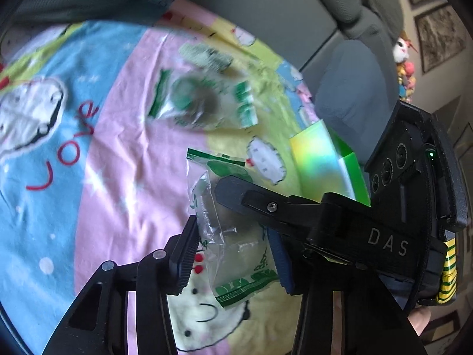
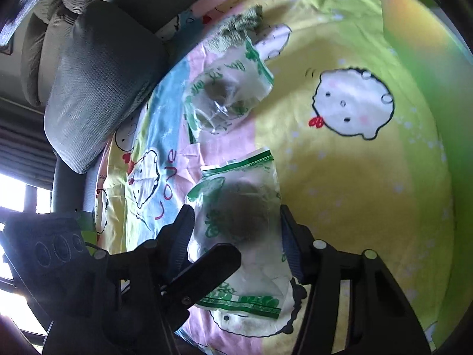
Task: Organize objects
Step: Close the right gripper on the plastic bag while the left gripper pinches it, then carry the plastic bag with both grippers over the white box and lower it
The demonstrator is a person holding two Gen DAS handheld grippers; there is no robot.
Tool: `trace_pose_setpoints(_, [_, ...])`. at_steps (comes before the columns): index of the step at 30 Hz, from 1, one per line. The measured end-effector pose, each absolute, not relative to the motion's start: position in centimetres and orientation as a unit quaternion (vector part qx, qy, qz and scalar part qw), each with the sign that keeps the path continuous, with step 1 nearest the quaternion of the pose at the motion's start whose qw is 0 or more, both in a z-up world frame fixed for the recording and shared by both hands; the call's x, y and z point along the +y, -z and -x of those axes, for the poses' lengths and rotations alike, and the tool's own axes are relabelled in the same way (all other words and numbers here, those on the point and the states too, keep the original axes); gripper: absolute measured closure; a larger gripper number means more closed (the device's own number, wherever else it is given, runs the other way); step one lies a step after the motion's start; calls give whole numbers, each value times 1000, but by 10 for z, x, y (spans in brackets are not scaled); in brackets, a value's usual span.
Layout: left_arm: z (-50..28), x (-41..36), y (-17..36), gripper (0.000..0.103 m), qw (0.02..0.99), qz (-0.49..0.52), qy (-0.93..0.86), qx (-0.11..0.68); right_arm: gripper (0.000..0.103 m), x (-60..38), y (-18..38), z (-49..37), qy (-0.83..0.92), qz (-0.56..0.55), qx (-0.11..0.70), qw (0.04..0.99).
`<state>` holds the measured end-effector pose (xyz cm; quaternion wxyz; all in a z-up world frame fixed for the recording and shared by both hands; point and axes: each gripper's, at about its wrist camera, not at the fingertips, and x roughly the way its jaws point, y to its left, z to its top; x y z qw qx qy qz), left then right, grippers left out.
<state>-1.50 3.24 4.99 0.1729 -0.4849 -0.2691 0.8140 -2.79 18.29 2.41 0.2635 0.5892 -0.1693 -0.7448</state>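
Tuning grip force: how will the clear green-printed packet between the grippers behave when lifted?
Probably floppy: the packet film is crinkled and creased between the left gripper pads. Likely slippery, since the plastic is glossy. The dark lump inside may sag below the right gripper.

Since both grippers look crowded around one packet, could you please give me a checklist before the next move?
1. Near packet lies between the fingers of the left gripper: ok.
2. Same packet lies between the fingers of the right gripper: ok.
3. Either grip firm: cannot tell.
4. Grippers apart from each other: not ok, their fingers cross over the packet.
5. Second packet lies apart on the bedsheet: ok.
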Motion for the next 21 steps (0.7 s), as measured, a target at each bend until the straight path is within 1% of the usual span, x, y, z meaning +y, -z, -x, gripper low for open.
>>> trace_pose_setpoints(12, [-17,74,-134,56,238,362,-877,-206,47,232,-119,-12,826,-450,-180,288])
trace_pose_setpoints(21, [-31,106,-162,56,283,314,-890,-169,45,266,-149,-38,859,-384,-192,279])
